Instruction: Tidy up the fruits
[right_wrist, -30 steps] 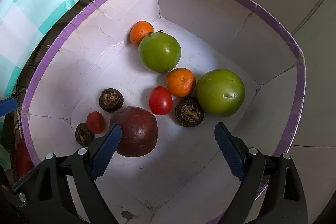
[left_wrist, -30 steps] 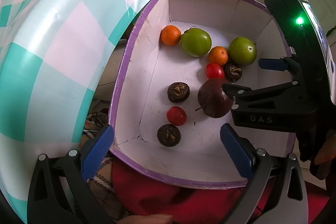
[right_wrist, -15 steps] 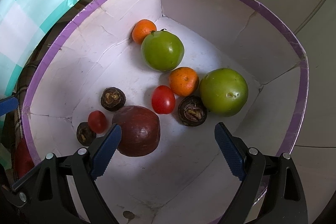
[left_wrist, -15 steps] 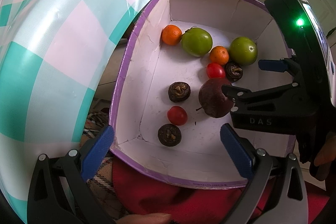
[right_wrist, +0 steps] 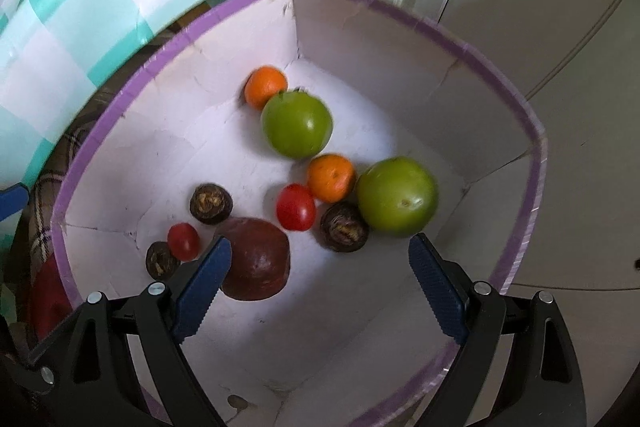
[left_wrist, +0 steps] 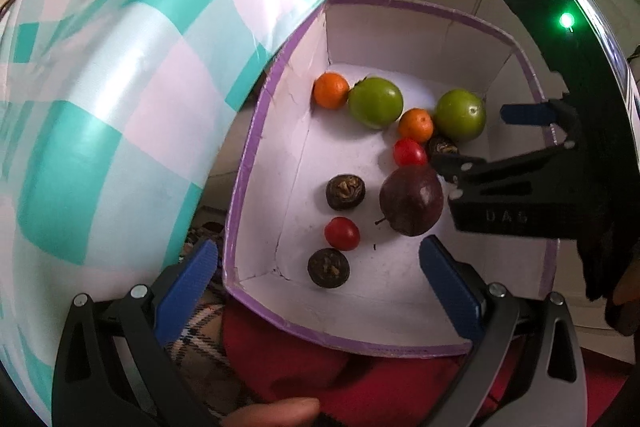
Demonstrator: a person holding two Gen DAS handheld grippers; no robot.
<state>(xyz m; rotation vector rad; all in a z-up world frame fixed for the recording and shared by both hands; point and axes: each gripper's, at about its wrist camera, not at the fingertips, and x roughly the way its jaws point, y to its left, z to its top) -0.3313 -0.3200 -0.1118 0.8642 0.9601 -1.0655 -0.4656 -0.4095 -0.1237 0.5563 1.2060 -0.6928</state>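
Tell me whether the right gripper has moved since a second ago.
Yes. The right gripper has lifted slightly: in its own view the purple-rimmed box and the fruit now look smaller and farther off. Its jaws stand open, nothing between them.

- Box [right_wrist: 404, 39]: matt white cardboard, creased, purple paper-taped rim.
- Sheet [left_wrist: 120, 107] beside the box: glossy checked plastic.
- Green fruits [right_wrist: 298, 125] in the box: smooth, shiny skin.
- My gripper pads [right_wrist: 204, 287]: ridged blue plastic.

box [right_wrist: 516, 115] open above, near floor bare; fruit [right_wrist: 298, 125] farther in
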